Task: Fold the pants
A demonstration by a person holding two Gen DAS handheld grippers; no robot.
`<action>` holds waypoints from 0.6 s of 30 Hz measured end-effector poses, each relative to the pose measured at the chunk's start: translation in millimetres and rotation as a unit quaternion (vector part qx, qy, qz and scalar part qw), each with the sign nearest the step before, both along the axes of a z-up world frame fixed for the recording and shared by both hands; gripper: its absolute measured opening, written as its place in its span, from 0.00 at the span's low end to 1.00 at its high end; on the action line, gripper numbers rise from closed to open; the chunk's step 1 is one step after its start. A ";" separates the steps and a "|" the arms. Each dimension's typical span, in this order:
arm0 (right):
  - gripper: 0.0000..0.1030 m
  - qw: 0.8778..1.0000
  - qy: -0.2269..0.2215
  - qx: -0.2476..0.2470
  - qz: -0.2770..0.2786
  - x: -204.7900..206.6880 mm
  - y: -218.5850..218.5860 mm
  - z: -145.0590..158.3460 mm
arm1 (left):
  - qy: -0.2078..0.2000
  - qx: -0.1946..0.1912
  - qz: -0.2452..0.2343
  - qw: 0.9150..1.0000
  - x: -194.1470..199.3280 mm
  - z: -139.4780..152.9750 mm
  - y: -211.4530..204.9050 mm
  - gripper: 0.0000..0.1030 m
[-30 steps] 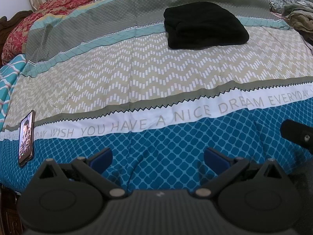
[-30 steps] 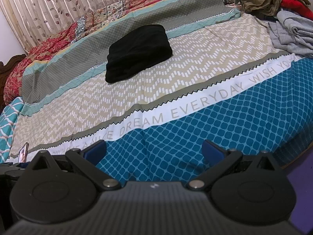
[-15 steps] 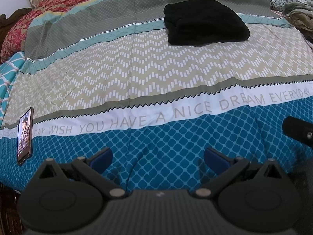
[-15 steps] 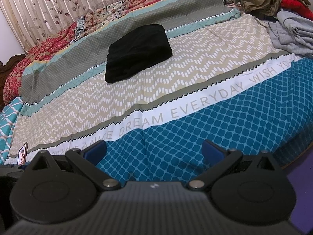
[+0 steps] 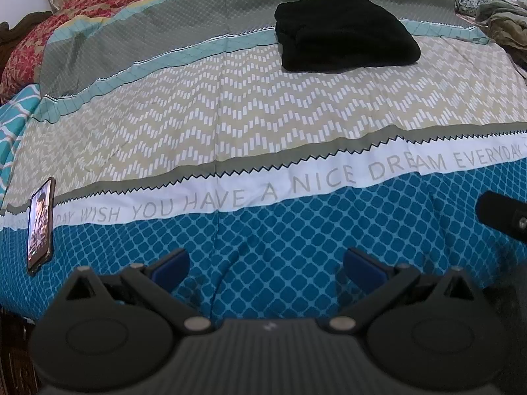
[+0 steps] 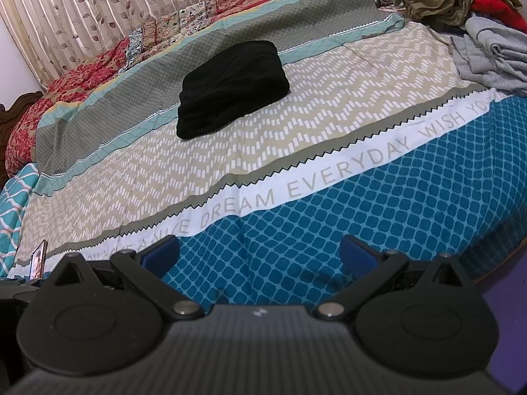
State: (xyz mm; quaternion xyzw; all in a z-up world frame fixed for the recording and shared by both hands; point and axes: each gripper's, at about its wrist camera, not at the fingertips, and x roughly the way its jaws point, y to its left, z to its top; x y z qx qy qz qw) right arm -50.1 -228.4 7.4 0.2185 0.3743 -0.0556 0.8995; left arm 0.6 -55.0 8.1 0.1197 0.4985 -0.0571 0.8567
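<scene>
I hold the left gripper (image 5: 265,261) and right gripper (image 6: 258,253) wide open and empty, well short of the pants (image 5: 346,34), because these lie already folded.

The left wrist view is taken low over the near edge of the bed (image 5: 263,125) and is faced across it toward the far side, with the phone (image 5: 40,223) near at the left. The right wrist view is taken from the same near edge, further right, and is turned toward the far left, where the curtain (image 6: 131,10) is seen. The black pants (image 5: 342,33) (image 6: 230,89), the lettered band and the phone (image 6: 39,260) are shared by both views.
</scene>
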 end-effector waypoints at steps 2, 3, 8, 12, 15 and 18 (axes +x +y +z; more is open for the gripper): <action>1.00 1.000 0.000 0.000 0.000 0.0 0.0 -0.1 | 0.000 0.000 0.000 1.000 0.6 -0.5 0.2 1.00; 1.00 1.000 0.000 0.000 0.000 0.0 0.0 -0.1 | 0.001 0.000 0.001 1.000 0.4 -0.7 0.5 1.00; 1.00 1.000 0.000 0.000 0.000 0.0 0.1 0.0 | 0.001 0.000 0.001 1.000 0.4 -0.8 0.7 1.00; 1.00 1.000 0.000 0.000 0.000 0.0 0.3 0.2 | 0.002 0.000 0.002 1.000 -0.1 -1.1 0.9 1.00; 1.00 1.000 0.001 0.000 0.000 0.0 0.2 0.2 | 0.004 0.000 0.003 1.000 -0.8 -3.3 1.3 1.00; 1.00 1.000 0.001 0.000 0.000 -0.2 0.6 -0.2 | 0.005 0.001 0.003 1.000 -0.7 -4.3 1.7 1.00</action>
